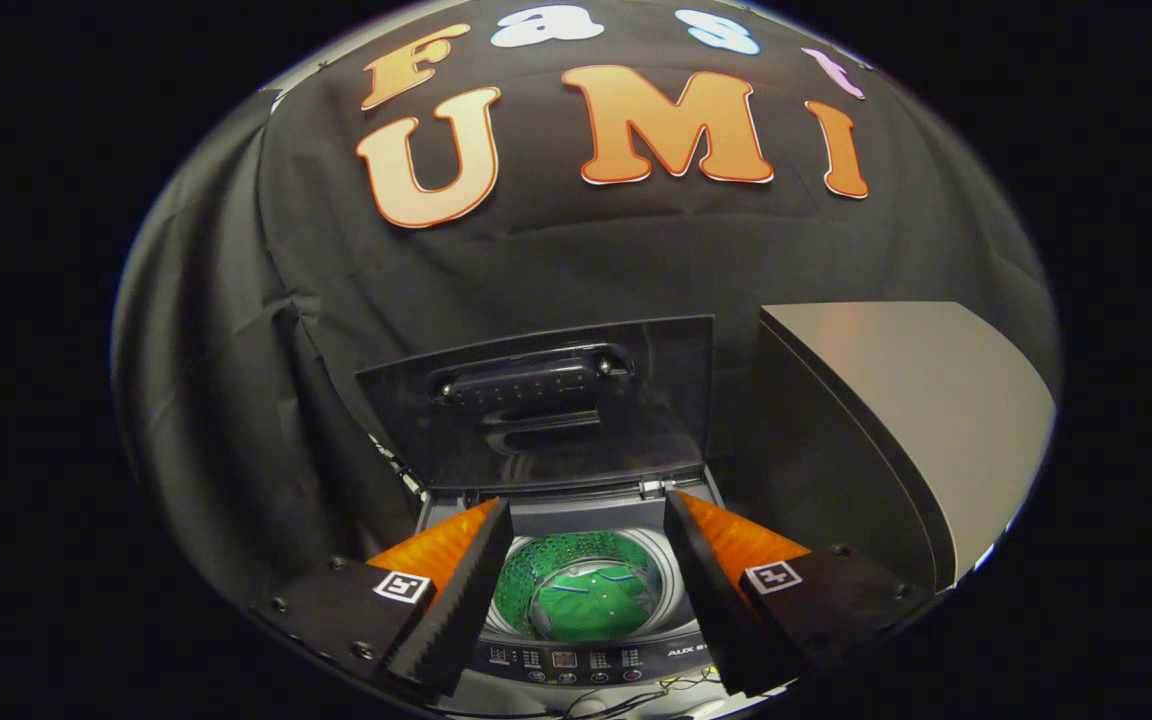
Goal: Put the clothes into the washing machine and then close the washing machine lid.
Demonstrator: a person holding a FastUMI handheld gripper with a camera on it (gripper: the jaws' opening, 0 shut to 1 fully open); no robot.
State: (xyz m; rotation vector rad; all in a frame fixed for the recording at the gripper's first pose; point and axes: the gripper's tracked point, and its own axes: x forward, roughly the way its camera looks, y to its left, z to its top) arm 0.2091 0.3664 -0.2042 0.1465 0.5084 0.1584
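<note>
Jaws [586,590]: spread wide, nothing held, poised above washing machine [576,655]. Green clothes [596,605]: already lying in drum [521,585], seen between the fingers. Lid [536,400]: stood upright at the rear, not yet closed. Judged: loading done, closing left. Grey cabinet [896,400]: just beside, at right.

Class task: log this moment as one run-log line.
claw: open, empty | green garment: in drum | washing machine lid: up | next: close lid
</note>
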